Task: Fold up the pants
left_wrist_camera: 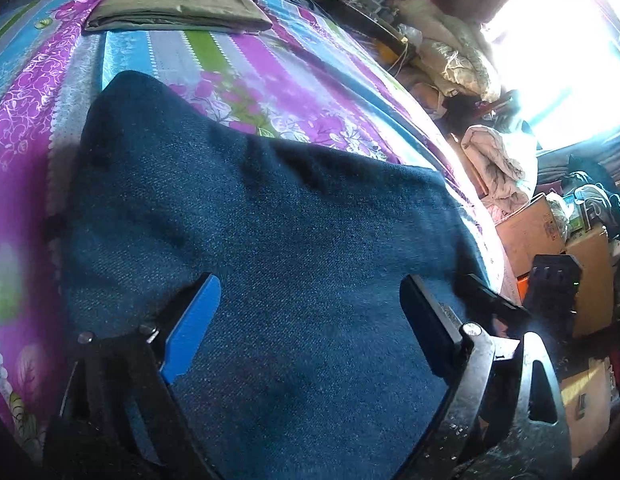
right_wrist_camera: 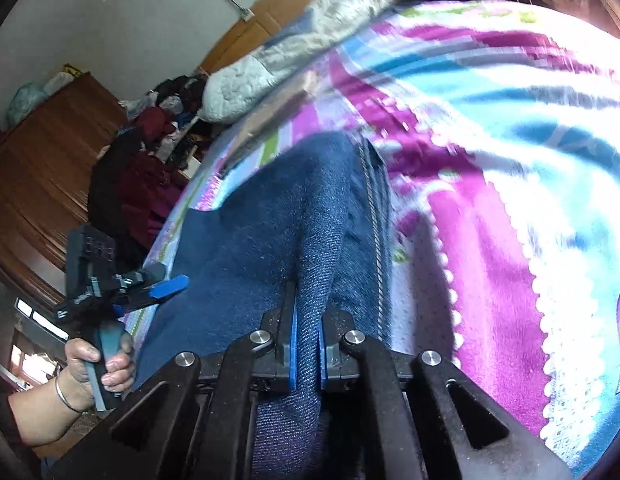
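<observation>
Blue denim pants [left_wrist_camera: 270, 240] spread on bed w/ floral purple-striped sheet [left_wrist_camera: 238, 68]. Left claw [left_wrist_camera: 310, 300] wide open, blue pads apart just above the denim, nothing gripped. Right claw [right_wrist_camera: 308, 344] clamped tight on raised fold of pants, seam edge just to its right. Folded olive cloth [left_wrist_camera: 178, 10] at far end of bed, well apart from pants. Hand [right_wrist_camera: 98, 364] w/ bangle on left claw's handle.
</observation>
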The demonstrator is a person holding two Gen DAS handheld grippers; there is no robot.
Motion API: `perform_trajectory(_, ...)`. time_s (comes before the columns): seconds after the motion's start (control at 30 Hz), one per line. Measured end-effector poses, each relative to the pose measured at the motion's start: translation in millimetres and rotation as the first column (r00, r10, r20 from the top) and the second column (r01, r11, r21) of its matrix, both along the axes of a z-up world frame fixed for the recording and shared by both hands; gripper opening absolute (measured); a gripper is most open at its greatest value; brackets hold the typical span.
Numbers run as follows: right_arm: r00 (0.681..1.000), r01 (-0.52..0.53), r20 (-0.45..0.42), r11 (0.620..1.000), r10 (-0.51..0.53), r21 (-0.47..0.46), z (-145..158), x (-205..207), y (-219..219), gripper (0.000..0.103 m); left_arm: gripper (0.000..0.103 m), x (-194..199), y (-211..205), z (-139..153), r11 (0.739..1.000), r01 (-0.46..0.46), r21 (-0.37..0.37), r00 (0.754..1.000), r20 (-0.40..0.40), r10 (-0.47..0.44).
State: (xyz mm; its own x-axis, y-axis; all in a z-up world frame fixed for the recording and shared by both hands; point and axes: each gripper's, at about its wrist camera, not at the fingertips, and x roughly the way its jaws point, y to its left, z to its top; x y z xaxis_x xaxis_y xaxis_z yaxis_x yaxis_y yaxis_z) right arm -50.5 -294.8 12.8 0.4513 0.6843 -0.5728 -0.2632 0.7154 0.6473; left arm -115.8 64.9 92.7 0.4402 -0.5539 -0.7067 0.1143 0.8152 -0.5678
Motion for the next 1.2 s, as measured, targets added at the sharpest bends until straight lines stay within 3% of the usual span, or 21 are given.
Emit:
perform_trajectory(0.1, 0.999, 0.028, 0.034, 1.000, -0.029, 0.011, 13.1, -5.0, -2.6, 0.006, 0.091, -8.8, 8.8, 2.0, 0.999, -0.034, -0.027, 0.999, -0.003, 0.034)
perform_trajectory(0.2, 0.999, 0.033, -0.019, 0.999, -0.033, 0.006, -2.1, 2.5, -4.7, 0.005, 0.092, -12.4, 17.5, 1.2, 0.998, -0.049, -0.049, 0.999, 0.003, 0.049)
perform_trajectory(0.37, 0.996, 0.083, -0.046, 0.997, -0.082, 0.008, -0.8, 3.6, -7.1, 0.005, 0.092, -15.4, 22.7, -0.6, 0.999, -0.034, -0.039, 0.999, 0.024, 0.035)
perform_trajectory(0.5, 0.996, 0.078, -0.041, 0.995, -0.080, -0.064, 6.6, 4.8, -1.0, 0.005, 0.090, -38.0, 39.4, 19.7, 0.987, -0.027, -0.160, 0.997, 0.073, 0.039)
perform_trajectory(0.6, 0.994, 0.089, -0.062, 0.995, -0.092, -0.050, 1.1, 7.3, -4.1, 0.004, 0.090, -62.7, 57.7, 28.5, 0.983, -0.026, -0.181, 0.991, 0.127, 0.049)
perform_trajectory(0.67, 0.991, 0.105, -0.080, 0.994, -0.105, -0.004, -6.3, 8.4, -10.2, 0.004, 0.082, -76.4, 57.9, 21.7, 0.993, 0.038, -0.116, 0.992, 0.126, -0.024)
perform_trajectory(0.7, 0.990, 0.114, -0.087, 0.993, -0.112, 0.014, -8.3, 8.9, -12.1, 0.004, 0.065, -83.8, 51.7, 12.8, 0.995, 0.091, -0.049, 0.991, 0.105, -0.086)
perform_trajectory(0.73, 0.989, 0.119, -0.089, 0.993, -0.116, 0.019, -8.5, 9.0, -12.6, 0.005, 0.059, -93.9, 43.1, 2.7, 0.989, 0.139, 0.045, 0.986, 0.090, -0.143)
perform_trajectory(0.8, 0.990, 0.119, -0.078, 0.993, -0.119, -0.010, -5.0, 9.1, -9.3, 0.006, 0.057, -115.9, 30.3, -8.0, 0.955, 0.195, 0.222, 0.964, 0.139, -0.229)
perform_trajectory(0.83, 0.991, 0.113, -0.066, 0.992, -0.116, -0.047, -0.8, 9.3, -5.3, 0.007, 0.057, -123.8, 29.5, -9.0, 0.949, 0.188, 0.254, 0.955, 0.177, -0.236)
perform_trajectory(0.87, 0.992, 0.110, -0.057, 0.990, -0.115, -0.087, 4.0, 10.1, -1.7, 0.010, 0.057, -126.2, 30.3, -9.9, 0.952, 0.171, 0.253, 0.956, 0.192, -0.222)
perform_trajectory(0.9, 0.990, 0.125, -0.043, 0.982, -0.132, -0.145, 11.6, 9.7, 0.7, 0.023, 0.056, -124.9, 29.8, -9.3, 0.954, 0.163, 0.253, 0.957, 0.196, -0.216)
perform_trajectory(0.93, 0.988, 0.151, -0.011, 0.965, -0.156, -0.212, 23.3, 9.2, 2.7, 0.029, 0.052, -123.2, 28.3, -7.7, 0.951, 0.159, 0.266, 0.956, 0.200, -0.216)
perform_trajectory(1.03, 0.960, 0.277, 0.149, 0.879, -0.236, -0.388, 66.7, 0.6, 4.2, 0.035, 0.041, -122.3, 31.7, 4.8, 0.962, 0.168, 0.216, 0.958, 0.195, -0.211)
perform_trajectory(1.07, 0.959, 0.275, 0.183, 0.873, -0.218, -0.402, 80.5, 1.1, 10.4, 0.035, 0.041, -125.2, 36.0, 8.5, 0.966, 0.171, 0.193, 0.956, 0.203, -0.210)
perform_trajectory(1.13, 0.970, 0.187, 0.217, 0.912, -0.112, -0.366, 106.0, 9.6, 42.9, 0.035, 0.041, -131.2, 37.6, 15.8, 0.970, 0.176, 0.166, 0.952, 0.222, -0.211)
perform_trajectory(1.2, 0.973, 0.022, 0.225, 0.938, 0.060, -0.345, 120.4, 24.0, 101.0, 0.031, 0.041, -131.3, 33.8, 7.8, 0.971, 0.200, 0.132, 0.954, 0.199, -0.224)
